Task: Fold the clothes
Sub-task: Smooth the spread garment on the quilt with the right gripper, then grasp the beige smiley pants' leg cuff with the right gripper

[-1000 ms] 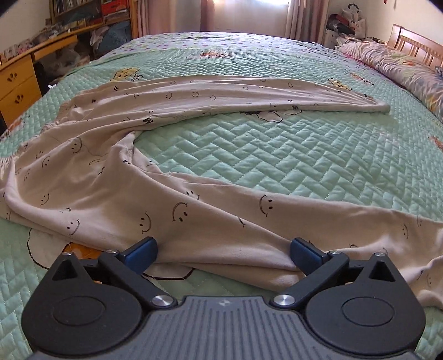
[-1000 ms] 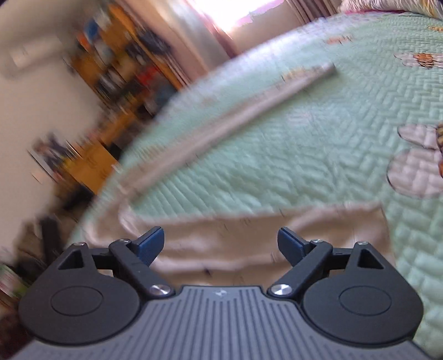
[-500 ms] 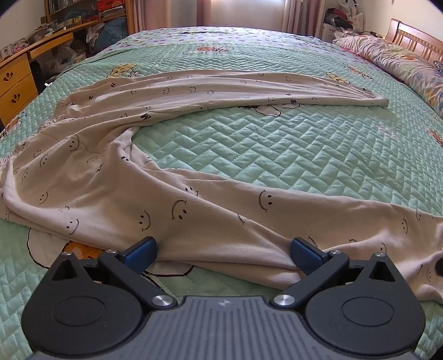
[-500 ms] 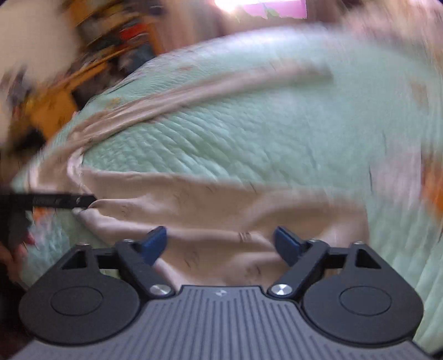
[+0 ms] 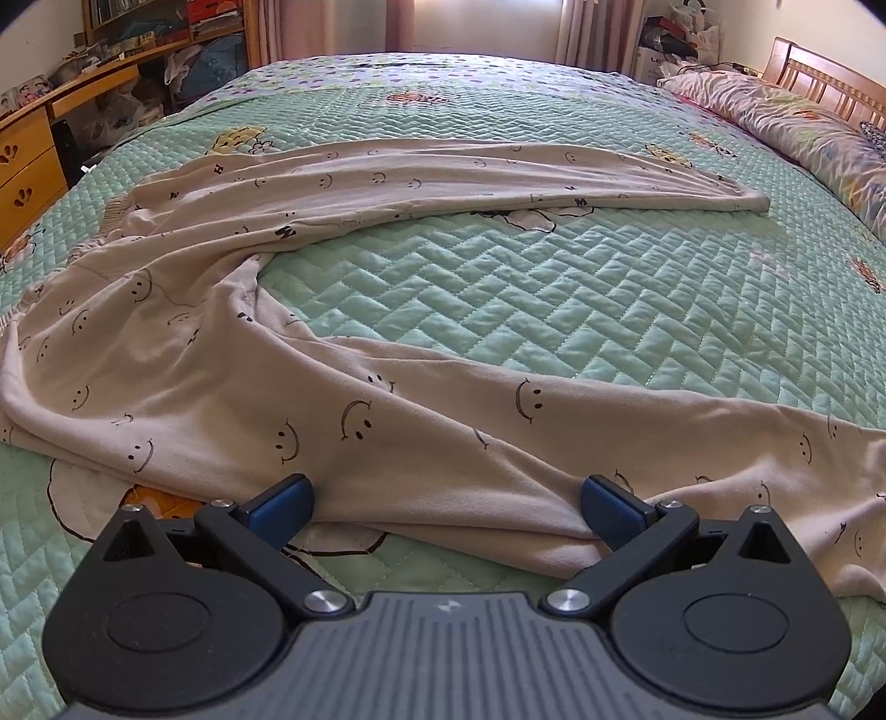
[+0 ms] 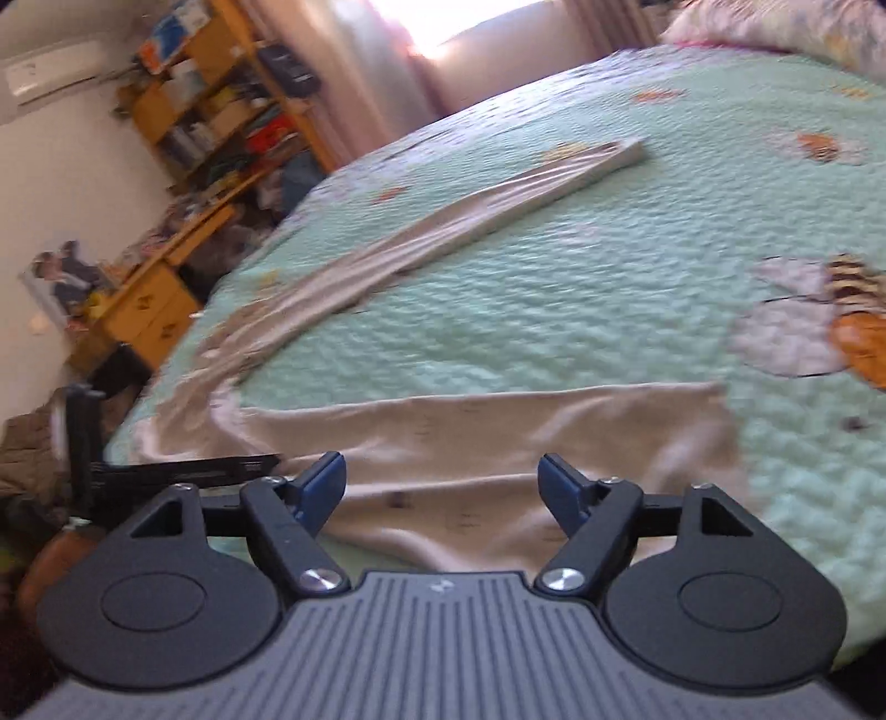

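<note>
Surroundings: a green quilted bedspread [image 5: 554,288] covers the bed; a wooden desk with drawers [image 5: 27,171] stands along its left side, with cluttered shelves [image 6: 221,111] above; a wooden headboard [image 5: 825,83] and a floral pillow [image 5: 775,111] sit at the far right; curtains [image 5: 581,27] hang at the far wall.
In the way: nothing lies on the trousers; the right wrist view is blurred, so fine detail there cannot be read.
Garment: beige smiley-print trousers [image 5: 221,354] lie spread on the bedspread, waist end at the left, legs fanned apart to the right; the near leg [image 5: 498,443] runs straight across in front of the left gripper; the far leg [image 5: 498,177] stretches toward the pillow side.
Count: one pair of trousers, two legs; two grippers; one pillow in view.
Left gripper [image 5: 446,501]: jaws wide apart, gripping nothing; its blue pads [image 5: 279,501] sit either side of the near leg's lower edge, low over the cloth.
Right gripper [image 6: 440,484]: jaws likewise spread wide, empty; it hovers over the hem end of the near leg [image 6: 498,443], with the far leg [image 6: 443,227] seen well beyond; the other tool's black frame [image 6: 166,471] shows at its left.
Change: the left view matches that of half a second ago, trousers unmoved; the right view has swung back toward the shelves and is less smeared.
</note>
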Demonstrator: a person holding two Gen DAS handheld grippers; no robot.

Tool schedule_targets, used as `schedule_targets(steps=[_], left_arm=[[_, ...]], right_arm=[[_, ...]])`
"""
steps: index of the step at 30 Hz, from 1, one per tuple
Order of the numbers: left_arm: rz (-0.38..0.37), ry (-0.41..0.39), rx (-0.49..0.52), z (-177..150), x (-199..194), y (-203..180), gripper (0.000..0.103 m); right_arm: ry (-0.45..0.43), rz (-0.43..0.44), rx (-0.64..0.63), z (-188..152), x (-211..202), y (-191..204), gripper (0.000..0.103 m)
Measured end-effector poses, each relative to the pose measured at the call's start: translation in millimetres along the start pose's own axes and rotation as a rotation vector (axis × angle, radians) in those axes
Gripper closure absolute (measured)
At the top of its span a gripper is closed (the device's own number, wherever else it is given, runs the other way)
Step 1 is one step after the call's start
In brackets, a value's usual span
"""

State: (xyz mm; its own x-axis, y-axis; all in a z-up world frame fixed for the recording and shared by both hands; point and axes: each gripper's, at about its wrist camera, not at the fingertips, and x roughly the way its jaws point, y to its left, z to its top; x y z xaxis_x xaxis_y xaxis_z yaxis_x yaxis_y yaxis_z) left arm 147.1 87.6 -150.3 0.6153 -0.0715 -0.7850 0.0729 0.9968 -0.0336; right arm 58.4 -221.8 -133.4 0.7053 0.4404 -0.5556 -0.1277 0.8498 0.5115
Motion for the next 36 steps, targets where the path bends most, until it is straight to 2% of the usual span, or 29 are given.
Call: schedule_targets(steps=[2,3,6,8,10,13,17,21,25,29,32,36], left_arm=[[-0.005,0.001,0.000,0,0,1,0.001],[-0.008,0.002,0.000,0,0,1,0.001],[-0.017,0.010,-0.004,2,0,3,0.001],[-0.028,0.021,-0.003,4,0,4,0.001],[-0.038,0.027,0.000,5,-1,5,0.001],[-0.057,0.015,-0.036,3,-4,10,0.001],[-0.107,-0.004,-0.163,0,-12,25,0.001],[-0.137,-0.018,-0.281,5,-29,42,0.002],[-0.120,-0.064,-0.346,9,-51,60,0.001],[-0.122,-0.050,-0.441,9,-59,82,0.001],[-0.096,-0.035,-0.463,6,-62,90,0.001],[-0.109,-0.007,-0.489,-1,-62,98,0.001]], right_arm=[[0.027,0.030,0.029,0,8,2,0.023],[0.043,0.018,0.037,-1,13,-1,0.023],[0.115,-0.109,0.114,-9,26,-25,0.024],[0.076,-0.039,0.216,-11,15,-46,0.027],[0.057,-0.057,0.263,-8,0,-56,0.026],[-0.035,-0.037,0.334,-3,-29,-74,0.024],[-0.138,0.016,0.489,-2,-61,-104,0.021],[-0.155,0.040,0.608,-13,-70,-130,0.021],[-0.136,0.059,0.637,-29,-67,-142,0.021],[-0.086,0.141,0.620,-36,-43,-145,0.021],[-0.095,0.138,0.626,-38,-33,-146,0.019],[-0.112,0.165,0.627,-32,-25,-147,0.018]])
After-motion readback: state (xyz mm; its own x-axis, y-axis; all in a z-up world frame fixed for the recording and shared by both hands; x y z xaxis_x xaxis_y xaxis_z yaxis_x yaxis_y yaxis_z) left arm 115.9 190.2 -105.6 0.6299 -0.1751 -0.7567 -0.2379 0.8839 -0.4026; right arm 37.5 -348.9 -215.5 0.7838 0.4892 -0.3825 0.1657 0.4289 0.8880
